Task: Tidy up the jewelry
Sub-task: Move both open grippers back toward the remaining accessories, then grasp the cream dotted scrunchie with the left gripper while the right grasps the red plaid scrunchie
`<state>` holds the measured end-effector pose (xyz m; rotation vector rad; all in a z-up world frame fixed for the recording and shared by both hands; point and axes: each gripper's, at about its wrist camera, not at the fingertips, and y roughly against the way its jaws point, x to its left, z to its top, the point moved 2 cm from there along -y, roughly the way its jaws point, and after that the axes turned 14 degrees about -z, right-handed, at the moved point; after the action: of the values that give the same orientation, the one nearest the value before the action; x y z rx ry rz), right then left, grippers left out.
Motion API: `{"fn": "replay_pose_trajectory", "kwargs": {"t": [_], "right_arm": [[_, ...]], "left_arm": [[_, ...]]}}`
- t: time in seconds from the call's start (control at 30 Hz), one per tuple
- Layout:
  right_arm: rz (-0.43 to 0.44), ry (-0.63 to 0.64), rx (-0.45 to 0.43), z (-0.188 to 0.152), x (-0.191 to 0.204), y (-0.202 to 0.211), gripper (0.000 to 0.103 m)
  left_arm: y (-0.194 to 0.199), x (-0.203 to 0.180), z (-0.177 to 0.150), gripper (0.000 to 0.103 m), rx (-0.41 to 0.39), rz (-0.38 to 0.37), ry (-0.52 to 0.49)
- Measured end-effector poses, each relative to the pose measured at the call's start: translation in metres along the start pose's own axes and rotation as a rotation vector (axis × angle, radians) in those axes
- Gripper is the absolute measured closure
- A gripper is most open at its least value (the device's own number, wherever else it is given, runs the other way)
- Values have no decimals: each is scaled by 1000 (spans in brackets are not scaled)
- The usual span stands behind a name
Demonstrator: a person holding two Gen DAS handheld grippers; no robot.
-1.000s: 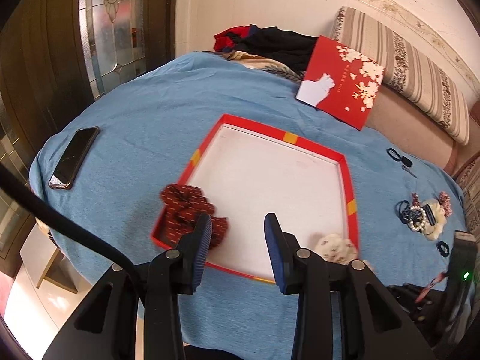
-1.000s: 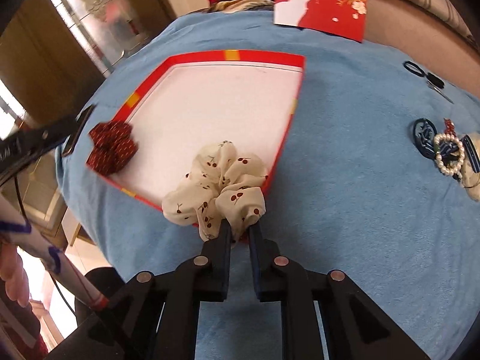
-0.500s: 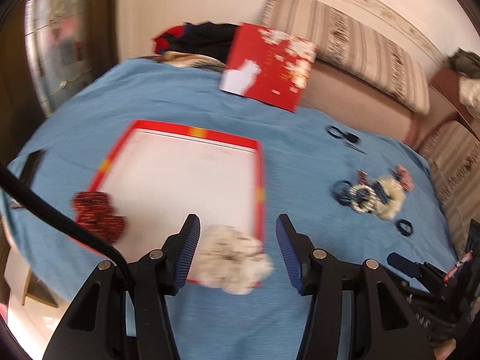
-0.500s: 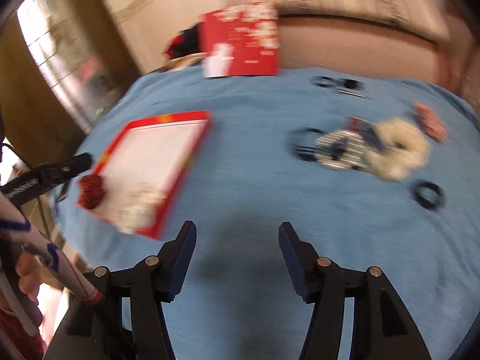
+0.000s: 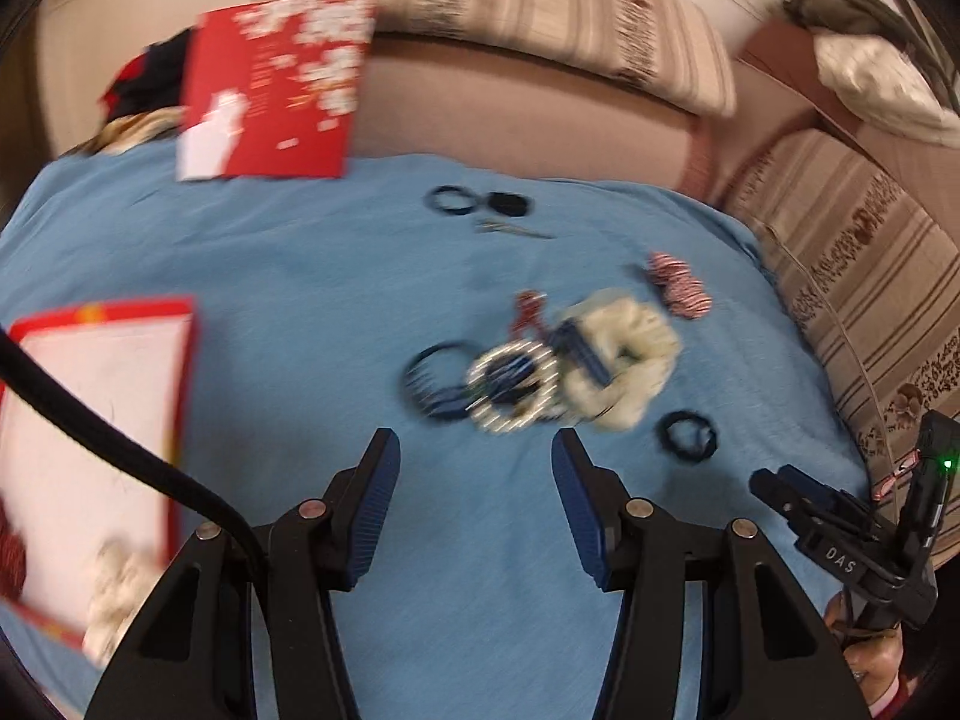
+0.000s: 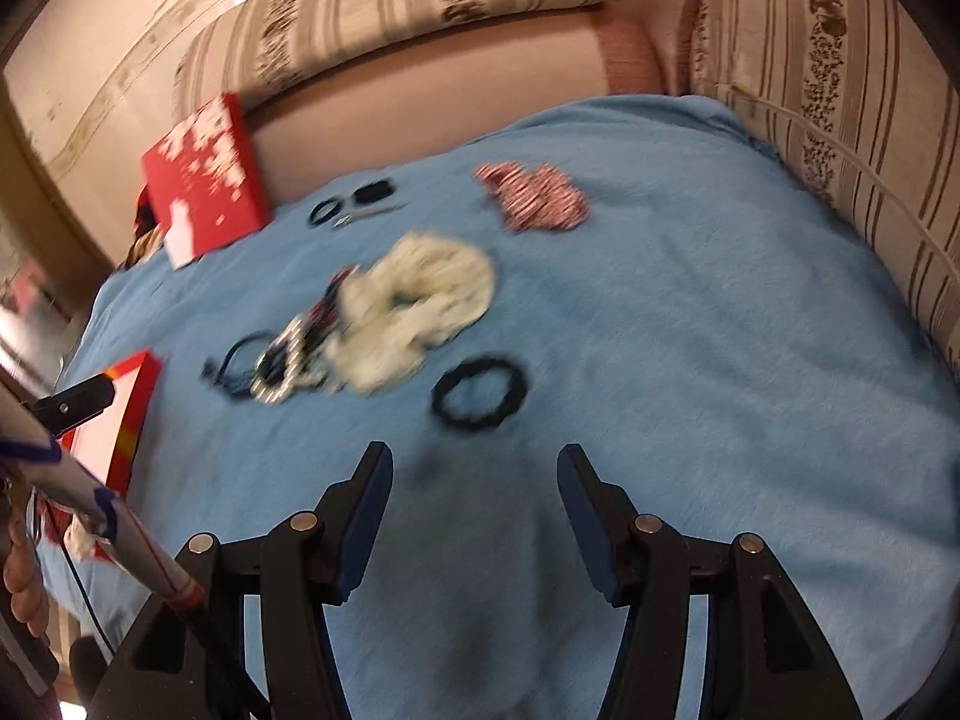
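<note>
Both views swung right since release; my right tongs [image 6: 474, 510], gaping empty, nearest black hair tie [image 6: 480, 391], just far; left tongs [image 5: 471, 495] gaping.

Your right gripper [image 6: 474, 480] has released the cream scrunchie [image 5: 114, 594], now apparently at the tray's [image 5: 180, 384] near corner, and, jaws wide, has swung with your left gripper [image 5: 474, 468] to the jewelry pile [image 5: 540, 366].

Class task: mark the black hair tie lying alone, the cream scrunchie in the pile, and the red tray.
black hair tie [image 6: 480, 391], right wrist view, on its lower band.
cream scrunchie [image 6: 432, 294], right wrist view, on its ruffled fabric.
red tray [image 5: 186, 372], left wrist view, on its right rim.
</note>
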<state>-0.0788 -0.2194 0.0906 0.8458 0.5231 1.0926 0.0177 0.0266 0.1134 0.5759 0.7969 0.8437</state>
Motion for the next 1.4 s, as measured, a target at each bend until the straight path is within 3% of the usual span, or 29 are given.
{"fn": "replay_pose_trajectory", "kwargs": {"t": [0.23,0.47,0.63,0.83,0.9,0.93,0.97,1.0,1.2,1.4], "right_arm": [[3,-54,-6,62,-20,-41,41],[13,-97,30,125,-26,-98,38],[35,-132,72,143,-30,-132,38],[66,-152,116,149,-26,-161,41],[70,-141,126,150,-24,-167,73],[74,-138,140,150,-23,-170,85],[78,-142,146,149,-23,-171,86],[77,-147,140,149,-24,-170,89],[61,-160,79,153,-32,-132,91],[63,-134,-10,157,-29,-59,91]], "left_arm": [[-93,-39,54,51,87,-42,-105],[-170,-42,80,52,199,-118,-68],[-203,-44,88,48,253,-178,-62],[-231,-52,79,44,322,-196,-107],[-233,-55,76,48,330,-192,-123],[-233,-57,75,56,331,-192,-131],[-233,-59,74,83,336,-198,-136],[-233,-61,73,91,347,-202,-137],[-189,-68,73,94,263,-255,-102],[-94,-73,77,94,129,-325,-73]]}}
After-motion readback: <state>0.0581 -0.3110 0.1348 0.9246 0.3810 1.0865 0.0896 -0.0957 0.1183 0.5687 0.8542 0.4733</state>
